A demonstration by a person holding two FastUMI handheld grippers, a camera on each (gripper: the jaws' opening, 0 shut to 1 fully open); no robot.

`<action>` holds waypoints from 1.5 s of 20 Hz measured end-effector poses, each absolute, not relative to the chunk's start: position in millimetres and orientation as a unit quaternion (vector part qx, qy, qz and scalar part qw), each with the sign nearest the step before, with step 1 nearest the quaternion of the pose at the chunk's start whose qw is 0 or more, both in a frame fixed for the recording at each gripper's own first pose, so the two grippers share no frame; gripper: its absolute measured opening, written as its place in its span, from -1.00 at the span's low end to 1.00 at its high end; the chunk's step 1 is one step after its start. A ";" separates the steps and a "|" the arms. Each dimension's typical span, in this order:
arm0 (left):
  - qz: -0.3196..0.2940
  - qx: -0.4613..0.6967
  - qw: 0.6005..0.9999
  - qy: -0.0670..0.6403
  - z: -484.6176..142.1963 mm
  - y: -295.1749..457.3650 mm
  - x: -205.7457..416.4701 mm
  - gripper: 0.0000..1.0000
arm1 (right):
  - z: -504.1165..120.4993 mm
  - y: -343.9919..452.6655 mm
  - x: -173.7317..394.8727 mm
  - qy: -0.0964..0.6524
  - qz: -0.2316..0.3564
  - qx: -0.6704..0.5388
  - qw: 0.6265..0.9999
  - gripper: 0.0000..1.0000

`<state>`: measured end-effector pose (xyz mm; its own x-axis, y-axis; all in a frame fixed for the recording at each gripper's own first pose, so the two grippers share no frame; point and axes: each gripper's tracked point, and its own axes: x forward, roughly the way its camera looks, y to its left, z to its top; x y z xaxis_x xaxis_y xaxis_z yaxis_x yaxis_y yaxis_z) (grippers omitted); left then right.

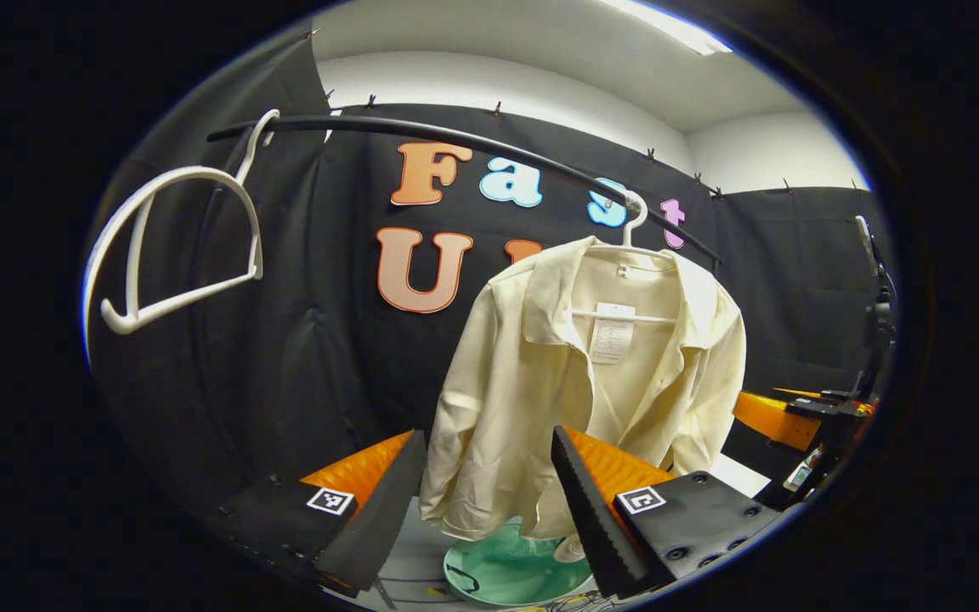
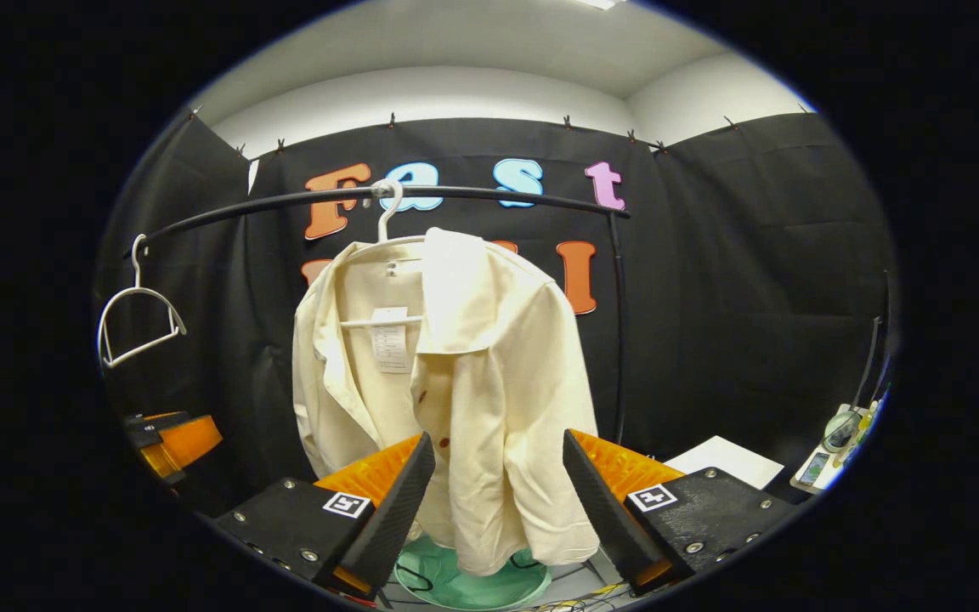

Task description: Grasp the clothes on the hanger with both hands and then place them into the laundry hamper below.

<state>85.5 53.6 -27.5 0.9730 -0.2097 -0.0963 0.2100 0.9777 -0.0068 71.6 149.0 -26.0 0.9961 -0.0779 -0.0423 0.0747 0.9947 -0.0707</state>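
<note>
Right now the cream shirt [image 1: 591, 382] hangs on a white hanger [image 1: 625, 255] hooked near the right end of the black rail [image 1: 455, 140], and your left gripper [image 1: 481, 501] faces it with its fingers [image 1: 579, 501] spread wide apart, nothing between them but open air ahead of the shirt's lower front. In the right gripper view the shirt [image 2: 464, 382] hangs the same way, its hem dangling straight above the green laundry hamper [image 2: 472, 586] on the floor, and your right gripper [image 2: 494, 501] also stands with fingers [image 2: 591, 501] apart and holding nothing. Judge the shirt as light, soft and limp: it will fold and sag wherever you pinch it, and thin cloth can slide out of a shallow grip. So take a good bunch of fabric in each gripper, preferably high up near the two shoulders or the collar, one side each, so that you can lift the shirt off the hanger's arms rather than drag it down against them. The front is open and one side hangs lower, so a pull on the hem alone would likely tilt the hanger and leave the shirt caught. A second, bare hanger [image 1: 175, 246] hangs near the rail's left end, well apart from your work. The hamper sits directly below, so a plain release should drop the shirt in.
</note>
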 end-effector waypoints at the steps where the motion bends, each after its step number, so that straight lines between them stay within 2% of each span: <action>1: -0.103 0.001 0.993 0.051 -28.5 56.0 85.0 0.93 | -26.9 155.8 80.0 0.025 -0.035 -0.035 0.998 0.89; 3: -0.095 0.001 0.994 0.054 -30.4 60.7 84.1 1.00 | -27.8 168.8 95.7 0.025 -0.028 -0.035 0.999 0.89; 4: -0.093 0.001 0.994 0.055 -30.7 61.4 83.3 0.93 | -27.7 174.1 103.9 0.025 -0.024 -0.036 0.999 0.89; 6: -0.090 0.001 0.994 0.058 -33.6 68.1 79.4 0.93 | -26.9 183.6 122.4 0.025 -0.018 -0.043 0.999 0.88; 10: -0.081 0.000 0.995 0.062 -36.1 76.9 78.4 0.93 | -22.6 176.4 154.8 0.021 -0.045 -0.057 0.997 0.89; 11: -0.079 -0.001 0.995 0.063 -36.5 78.2 78.8 1.00 | -23.1 174.5 162.3 0.021 -0.051 -0.059 0.997 0.89; 13: -0.076 -0.003 0.995 0.065 -38.4 80.8 79.7 0.94 | -26.8 174.2 176.8 0.027 -0.058 -0.058 0.996 0.89; 15: -0.074 -0.002 0.995 0.066 -37.5 83.4 79.5 1.00 | -33.2 172.2 192.5 0.034 -0.064 -0.055 0.996 0.89; 16: -0.073 -0.001 0.995 0.066 -37.1 84.1 80.4 0.94 | -37.2 170.5 199.2 0.040 -0.067 -0.052 0.996 0.89; 18: -0.073 0.002 0.995 0.066 -36.8 86.4 81.9 0.93 | -49.3 167.6 210.7 0.055 -0.069 -0.041 0.995 0.89; 20: -0.072 0.004 0.995 0.067 -35.6 86.9 83.8 0.93 | -53.6 162.8 215.1 0.061 -0.071 -0.027 0.995 0.81; 21: -0.072 0.004 0.995 0.067 -37.0 87.7 83.8 0.93 | -52.6 162.6 216.7 0.060 -0.069 -0.024 0.996 0.61; 22: -0.071 0.004 0.995 0.068 -38.2 88.2 84.1 0.93 | -51.8 162.5 218.9 0.058 -0.065 -0.022 0.996 0.51; 23: -0.071 0.004 0.995 0.070 -38.2 87.7 86.6 0.93 | -52.0 162.9 217.9 0.059 -0.060 -0.021 0.996 0.20; 24: -0.073 0.002 0.995 0.073 -40.3 86.5 88.2 1.00 | -53.2 163.3 213.7 0.061 -0.052 -0.019 0.997 0.04; 27: -0.084 -0.004 0.993 0.082 -46.8 76.1 91.4 0.93 | -52.5 158.4 205.1 0.062 -0.044 -0.011 0.997 -0.81; 30: -0.105 -0.004 0.991 0.084 -45.7 58.3 96.5 0.94 | -51.3 153.8 192.0 0.059 -0.033 -0.008 0.998 -0.93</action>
<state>96.5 58.3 -45.7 0.9639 -0.2082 -0.1662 0.2067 0.9780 -0.0262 192.0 153.8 -51.3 0.9908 -0.0678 -0.1172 0.0658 0.9976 -0.0206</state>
